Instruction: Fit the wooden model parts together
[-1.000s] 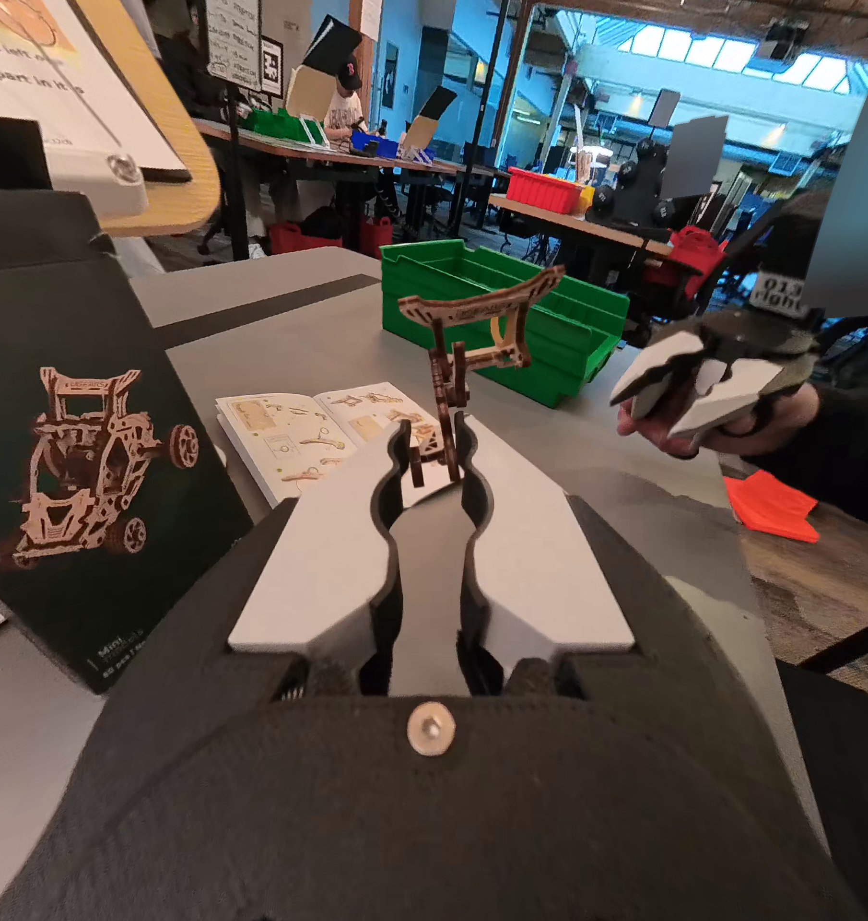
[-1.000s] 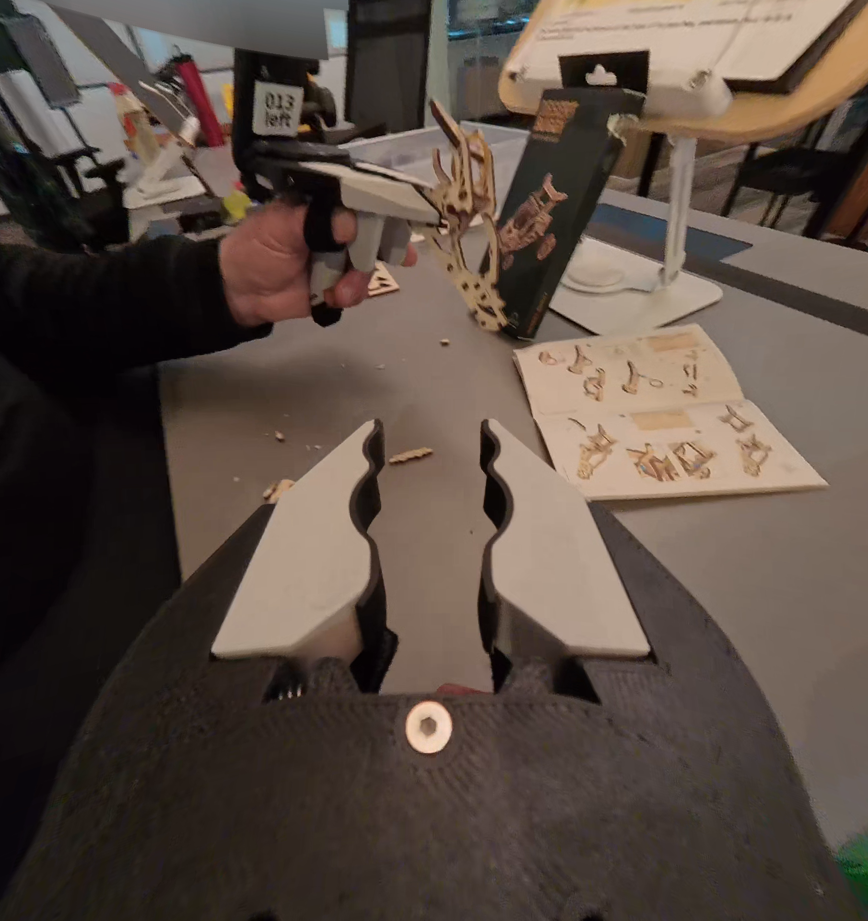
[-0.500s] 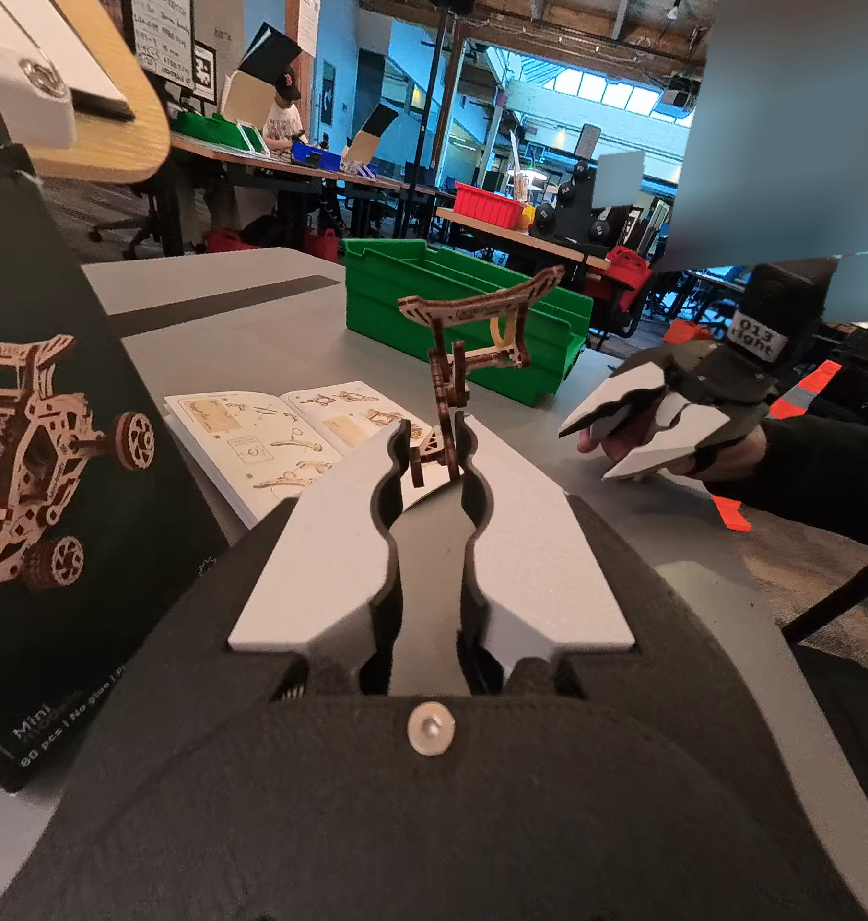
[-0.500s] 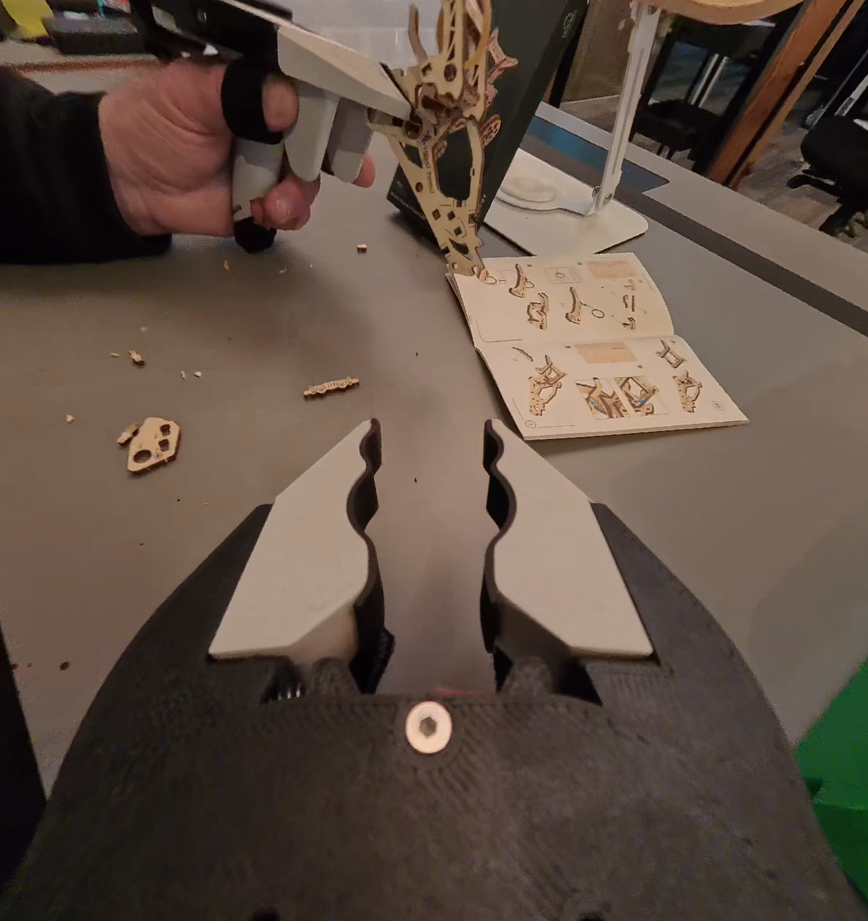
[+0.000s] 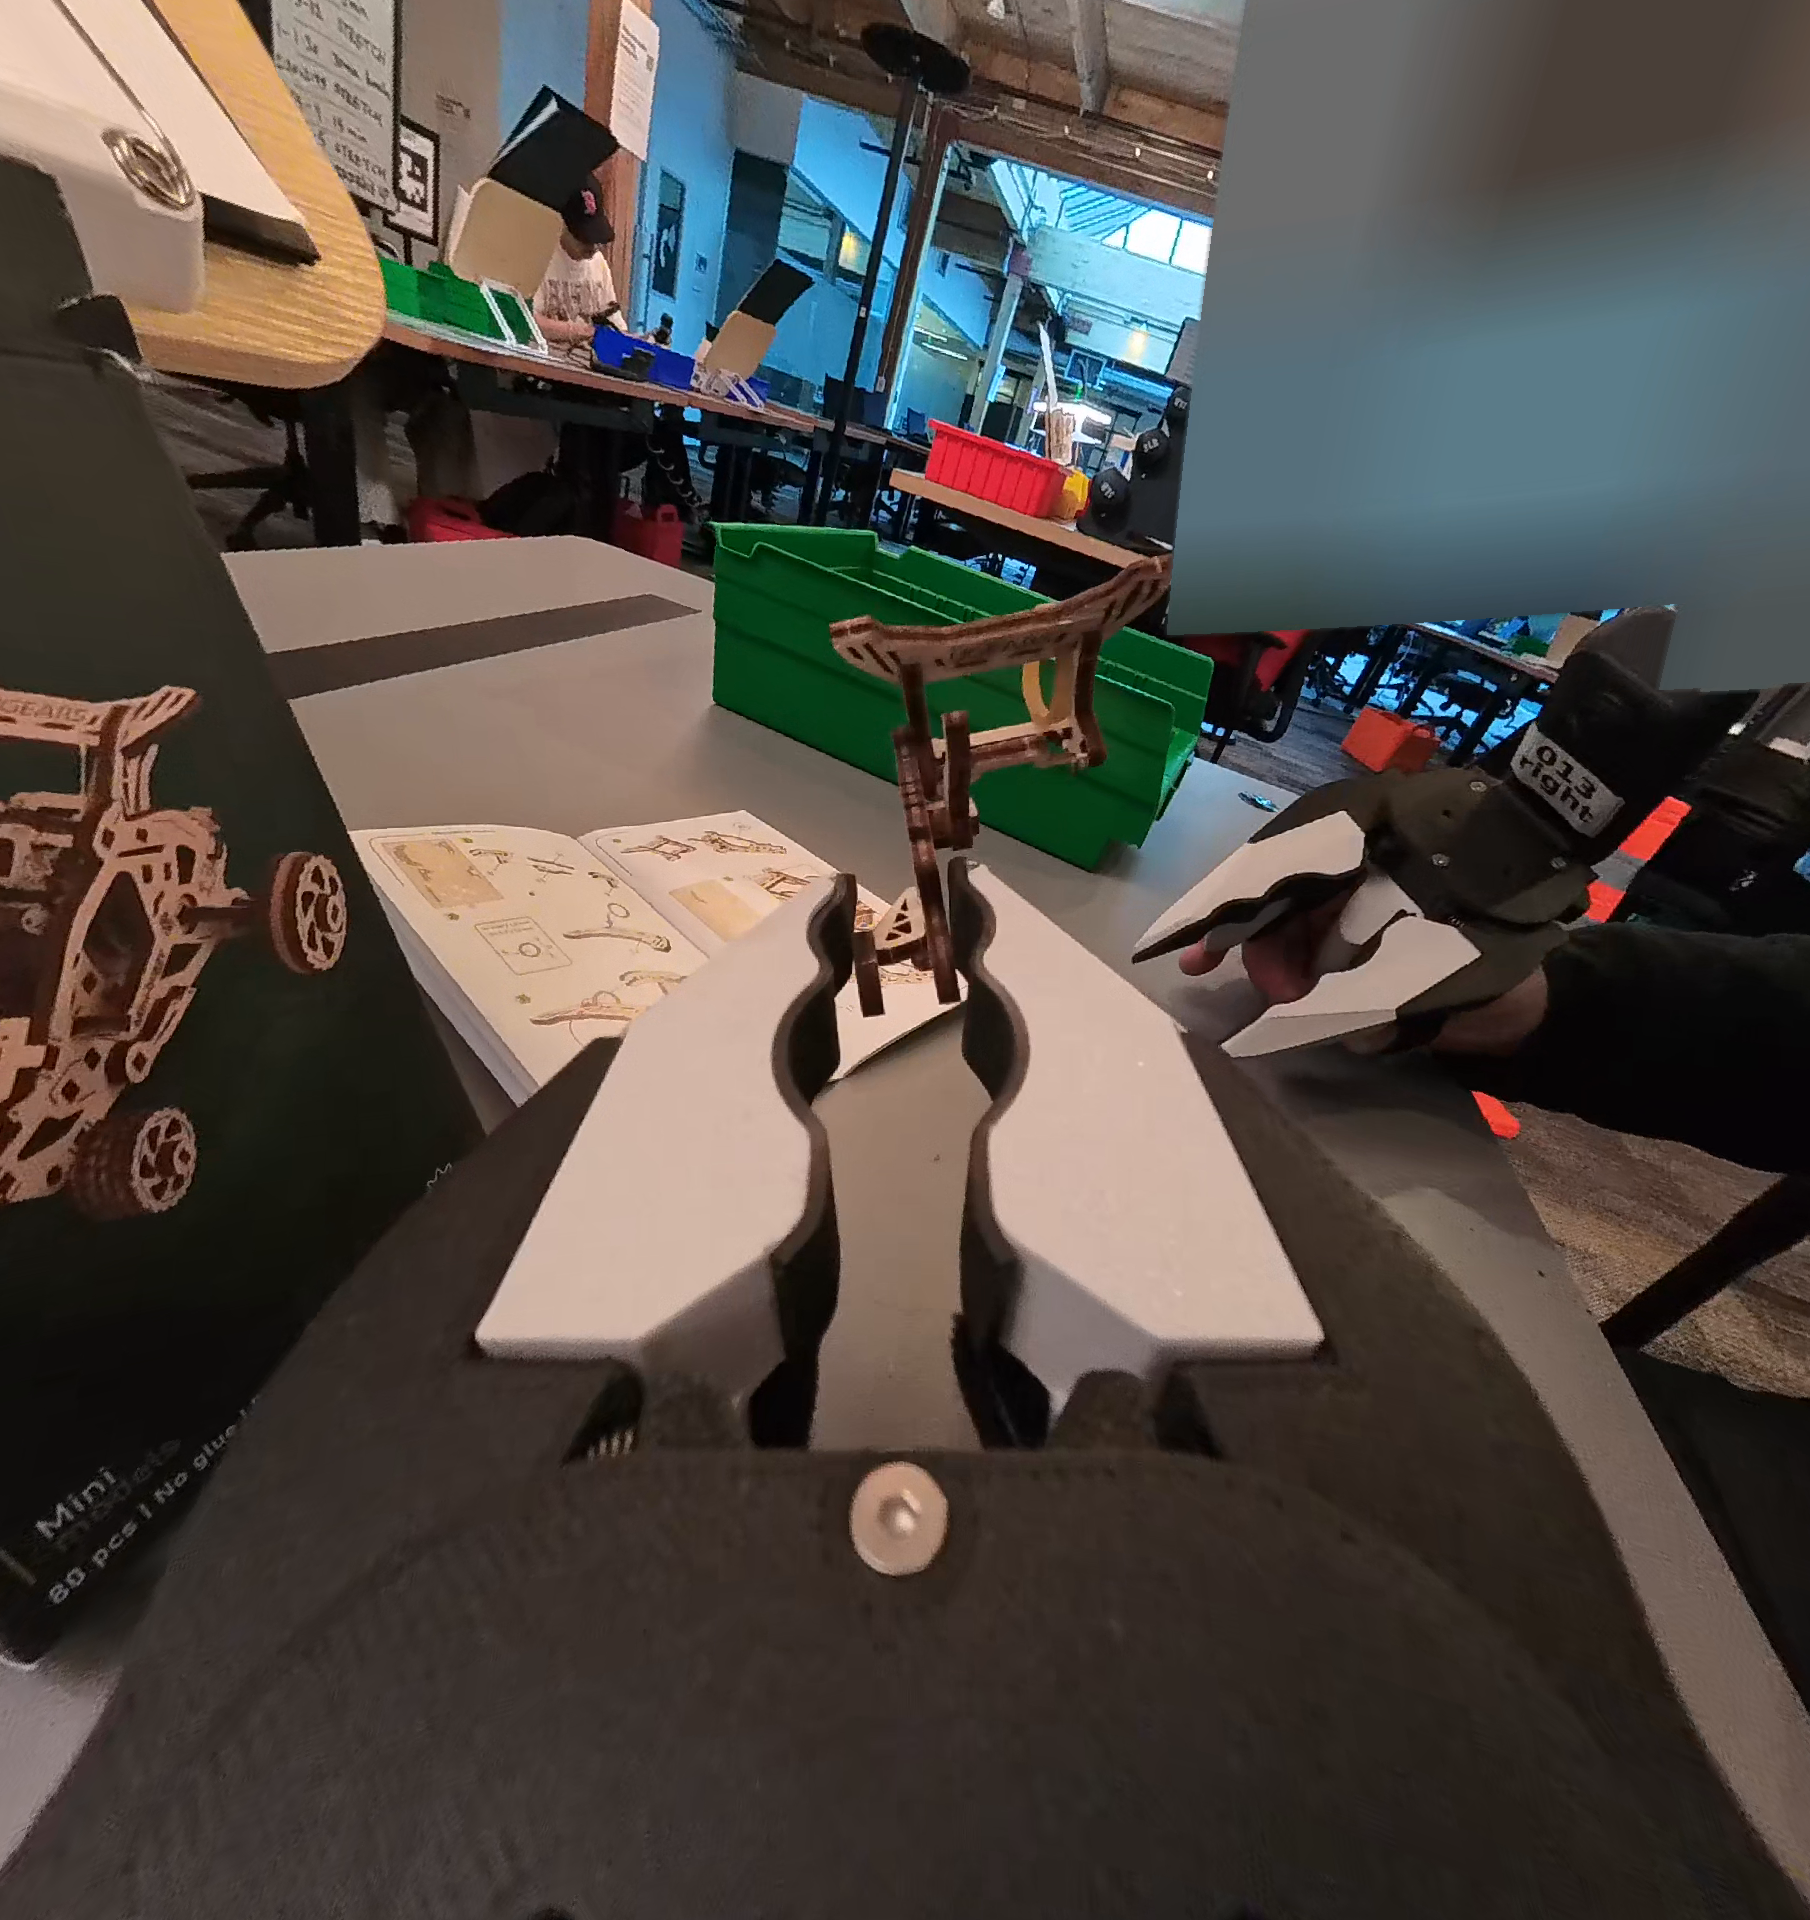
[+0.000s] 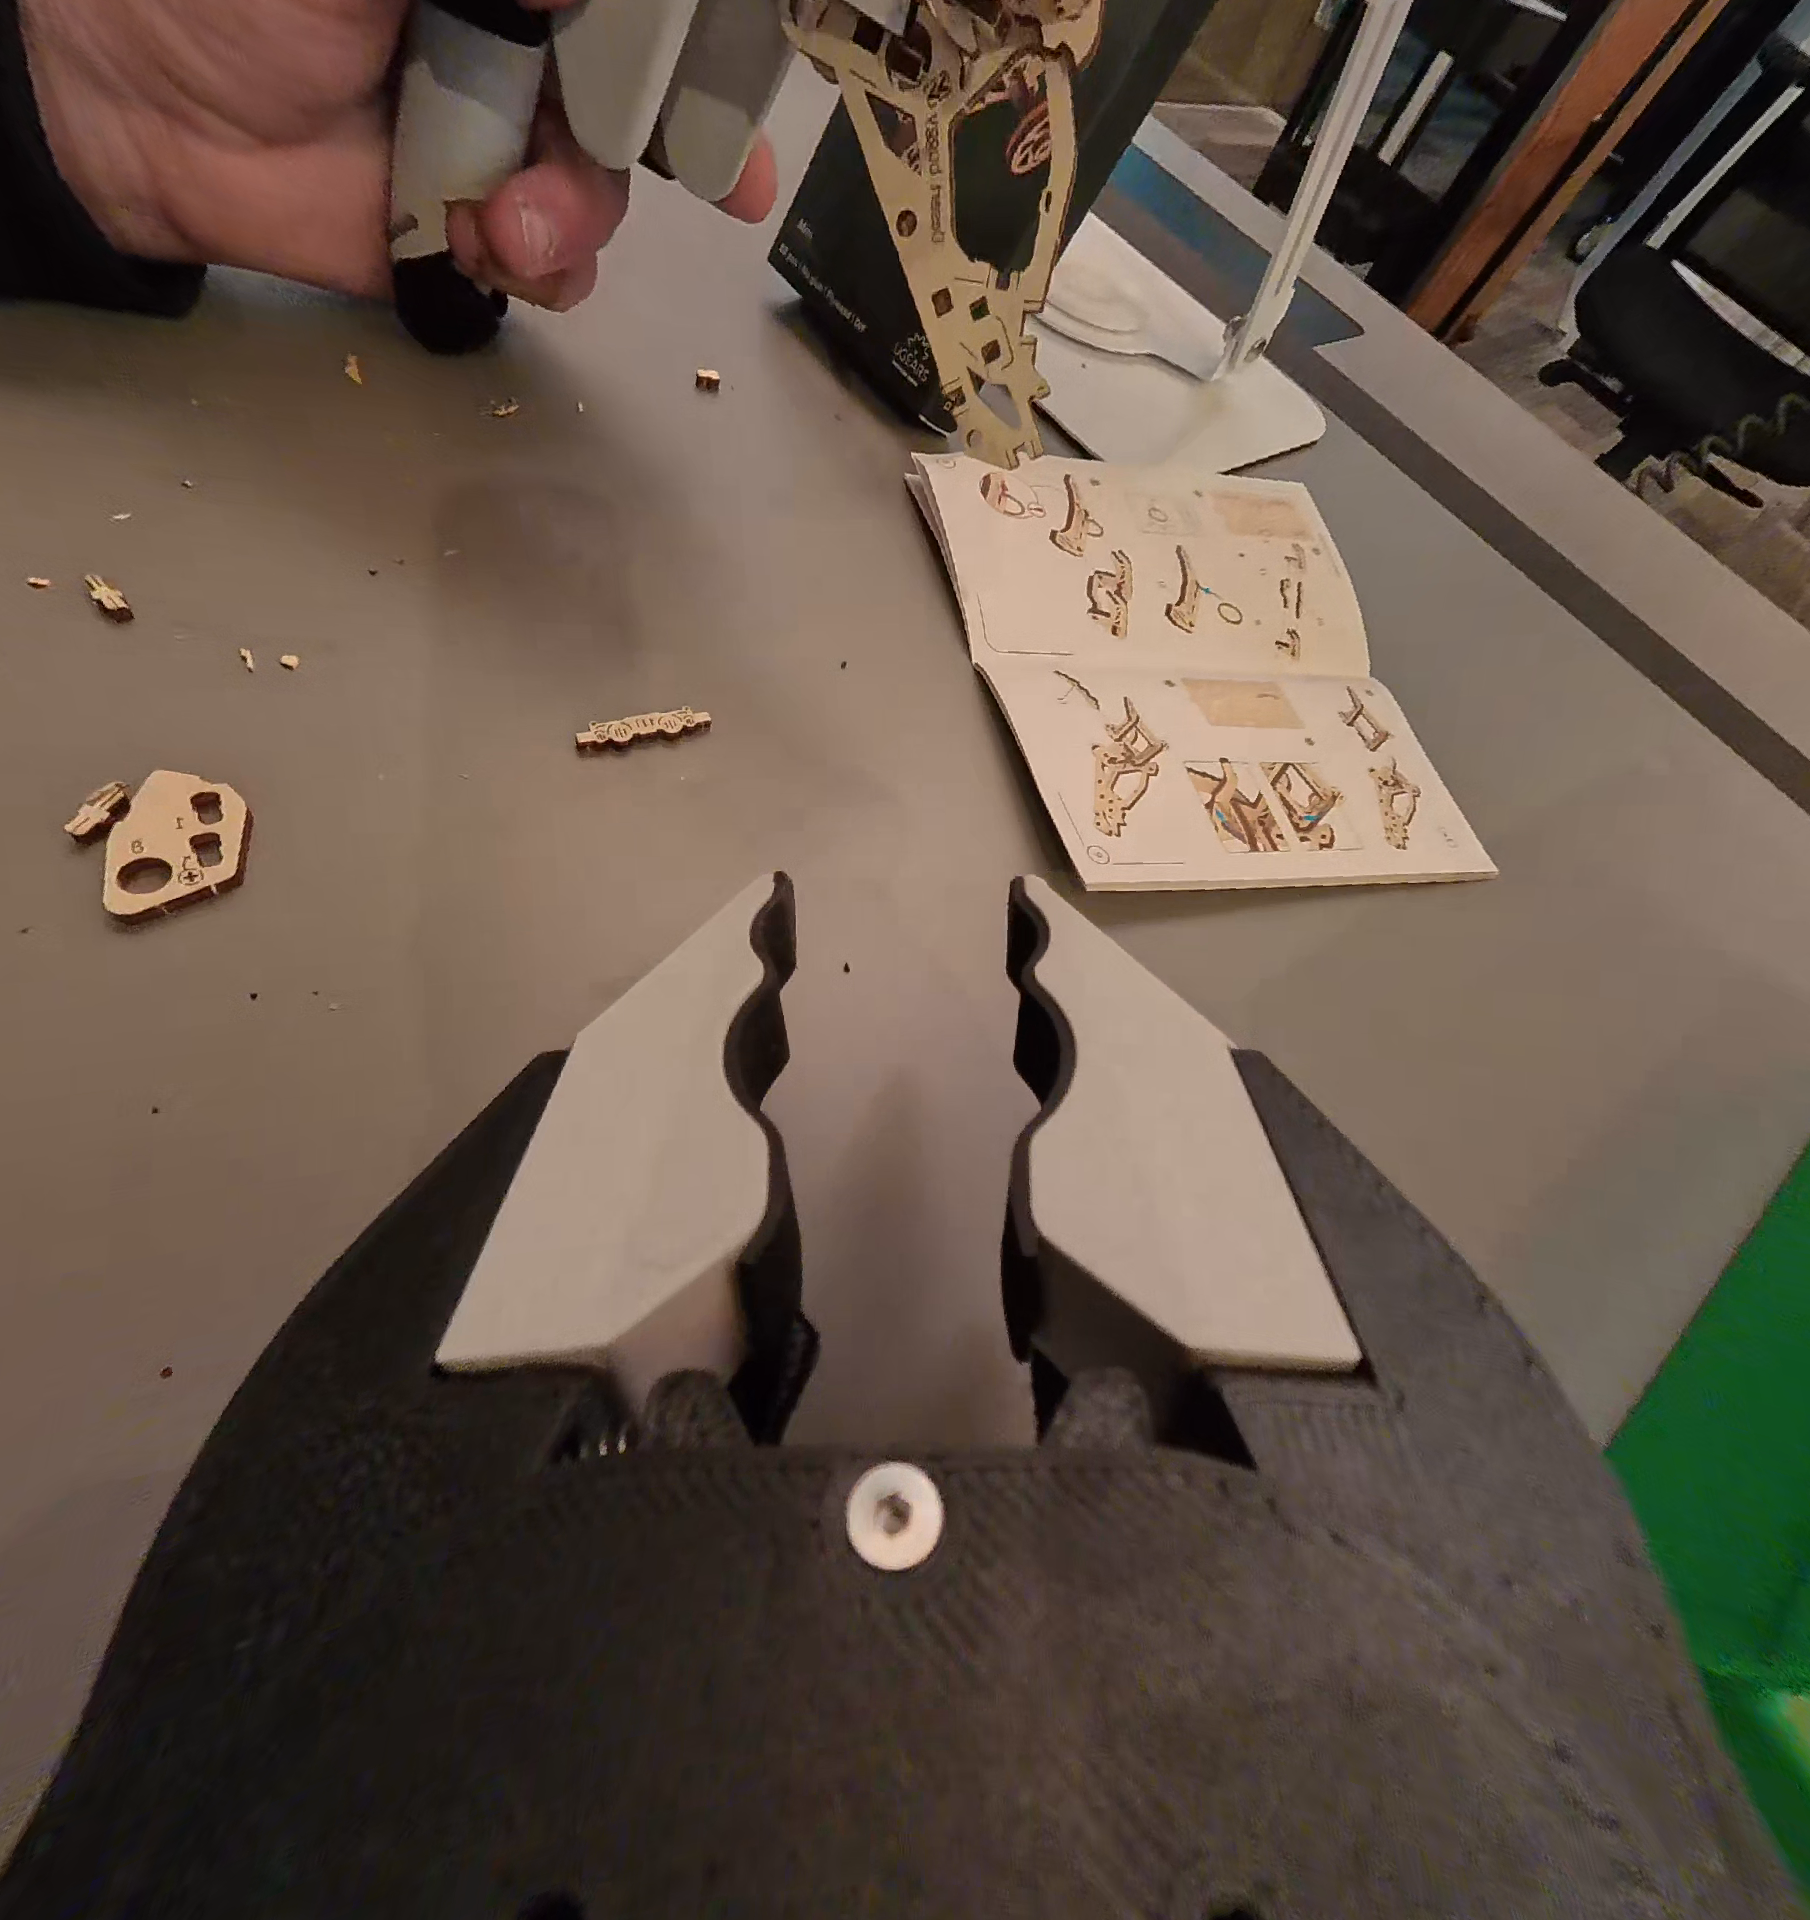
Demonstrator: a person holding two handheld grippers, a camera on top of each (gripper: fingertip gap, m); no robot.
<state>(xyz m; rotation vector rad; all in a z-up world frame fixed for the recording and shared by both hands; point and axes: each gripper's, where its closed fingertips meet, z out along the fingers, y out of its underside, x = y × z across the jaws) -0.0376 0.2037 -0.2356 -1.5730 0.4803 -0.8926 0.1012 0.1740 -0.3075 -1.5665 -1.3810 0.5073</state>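
My left gripper (image 5: 901, 894) is shut on a partly built wooden model frame (image 5: 984, 717) and holds it upright above the grey table (image 5: 527, 727). The frame also shows in the right wrist view (image 6: 968, 260), hanging from the left gripper at the top. My right gripper (image 6: 893, 904) is open and empty, low over the table; it also shows in the left wrist view (image 5: 1254, 987) at the right. Loose parts lie on the table in the right wrist view: a thin notched wooden strip (image 6: 643, 727), a flat wooden plate with holes (image 6: 179, 844) and a small peg (image 6: 96, 810).
An open instruction booklet (image 6: 1192, 675) lies on the table. The black model box (image 5: 101, 935) stands at the left by a white stand base (image 6: 1192, 395). A green bin (image 5: 942, 675) sits at the table's far side. Wood crumbs are scattered about. There is about 15 cm between the tips of the two grippers.
My right gripper has dropped lower and tilted down toward the table and the loose parts. My left gripper, still holding the frame, has swung left toward the black box.
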